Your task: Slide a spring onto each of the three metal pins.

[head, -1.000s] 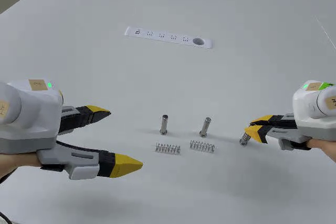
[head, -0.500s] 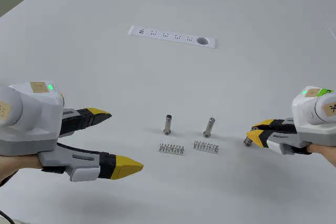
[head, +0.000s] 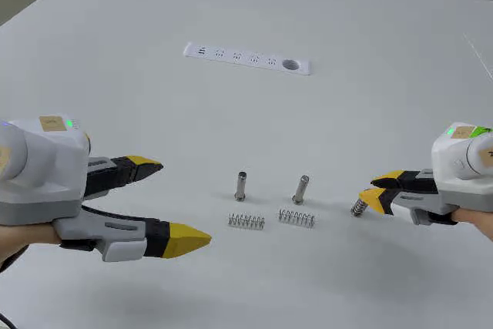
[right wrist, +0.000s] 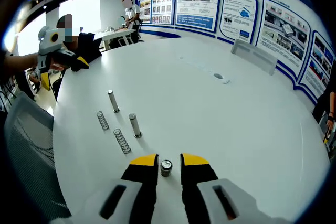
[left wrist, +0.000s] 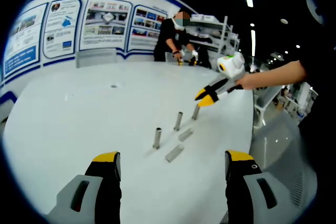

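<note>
The white bench (head: 254,5) carries everything, and the work sits in a short row in front of me. My left hand-held gripper (head: 182,202) hovers above the surface with its jaws spread wide and nothing in them, well apart from the parts. My right hand-held gripper (head: 376,188) is down low with its jaws narrow. In the right gripper view a sliver of bench shows on each side of the third pin (right wrist: 166,168), so I am just around it, not clamped on it. A power strip (head: 246,57) lies far back, out of the way.

The third pin looks ribbed down its shank in the head view. I take that for a spring already seated on it, though it is too small to be sure. The first pin (head: 240,186) and the second pin (head: 300,189) stand upright and bare. The first spring (head: 246,221) and the second spring (head: 296,218) lie flat just in front of them, one before each.

So I judge one pin done and two to go. To clear the third pin cleanly I should draw the right jaws straight back along their own line, because a sideways brush could topple a pin that stands free. For the next spring I would pinch lightly near one end so the coils do not crush or roll. I would turn it upright over the pin's cap and let the other jaws steady the pin low down while the spring drops.
</note>
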The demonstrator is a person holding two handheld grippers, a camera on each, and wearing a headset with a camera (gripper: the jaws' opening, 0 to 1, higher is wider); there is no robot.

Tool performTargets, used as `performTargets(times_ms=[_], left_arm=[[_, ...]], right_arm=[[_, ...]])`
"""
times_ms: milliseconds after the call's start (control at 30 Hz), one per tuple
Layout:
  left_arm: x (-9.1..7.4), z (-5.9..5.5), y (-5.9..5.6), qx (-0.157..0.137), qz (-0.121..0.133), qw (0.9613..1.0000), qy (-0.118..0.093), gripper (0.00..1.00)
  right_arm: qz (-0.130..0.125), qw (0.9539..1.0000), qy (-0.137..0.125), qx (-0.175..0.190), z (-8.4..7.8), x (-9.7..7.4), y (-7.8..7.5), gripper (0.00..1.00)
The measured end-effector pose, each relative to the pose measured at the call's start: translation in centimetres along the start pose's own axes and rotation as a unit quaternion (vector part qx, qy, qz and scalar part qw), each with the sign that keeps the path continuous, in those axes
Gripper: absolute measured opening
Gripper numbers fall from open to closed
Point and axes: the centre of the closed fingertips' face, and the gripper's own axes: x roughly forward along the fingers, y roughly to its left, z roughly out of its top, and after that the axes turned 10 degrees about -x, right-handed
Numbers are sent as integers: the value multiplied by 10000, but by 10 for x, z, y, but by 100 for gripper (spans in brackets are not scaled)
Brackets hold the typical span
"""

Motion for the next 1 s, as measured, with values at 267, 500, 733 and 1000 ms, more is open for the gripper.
performTargets(times_ms=[267,500,733,1000], left_arm=[[-1,0,2,-39,11,10000,-52,82],[-8,-2,6,-78,63,9999,-91,82],[-18,-11,16,-185,209,9996,-56,82],[-18,-13,15,-297,224,9993,-93,81]], right_arm=[[384,9977,-488,-280,44,1,26,18],[923,9925,-183,-783,35,24,63,18],[1145,9872,172,-1100,14,44,75,18],[1398,9838,340,-1074,4,63,83,17]])
